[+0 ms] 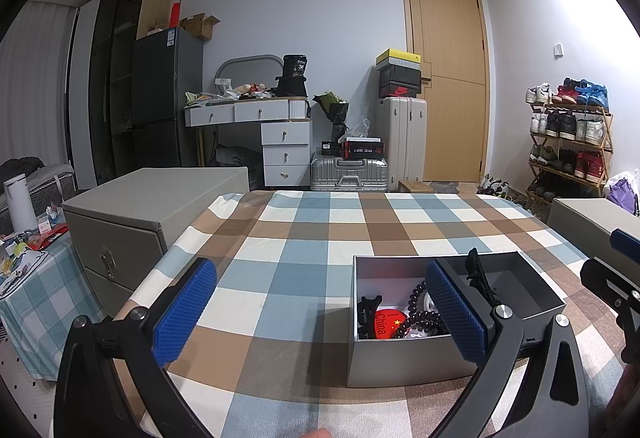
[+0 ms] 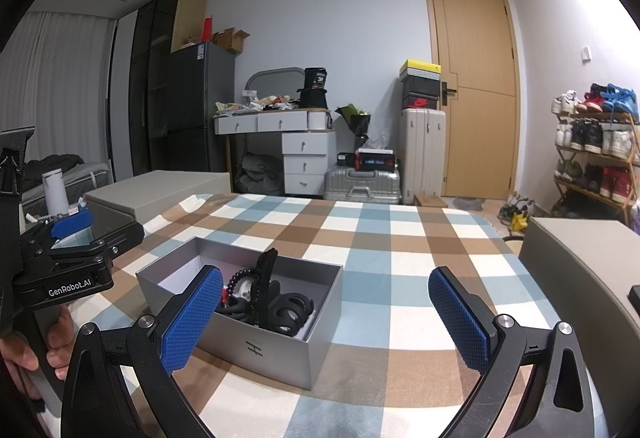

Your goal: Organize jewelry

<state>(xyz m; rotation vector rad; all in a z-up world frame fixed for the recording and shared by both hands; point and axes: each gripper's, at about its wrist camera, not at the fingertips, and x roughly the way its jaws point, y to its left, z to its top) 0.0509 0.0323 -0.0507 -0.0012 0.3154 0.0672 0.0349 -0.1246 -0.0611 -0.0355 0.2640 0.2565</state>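
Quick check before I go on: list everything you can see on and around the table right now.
Tablecloth: one, blue-brown-white check, covers table.
Grey box: one, open, on cloth.
Hair clips: several, black, inside box.
Coiled cord: one, black, inside box.
Red item: one, marked China, inside box.
Storage bins: two, grey, flanking table.
Shoe rack: one, wooden, right wall.
Suitcases: two, silver, by door.
Left gripper: blue pads, open.
Right gripper: blue pads, open.

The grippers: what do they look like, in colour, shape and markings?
Both the left gripper and the right gripper have black angular frames with silver round bolts and blue jaws with a dimpled texture. The left gripper's body carries white "GenRobot.AI" lettering.
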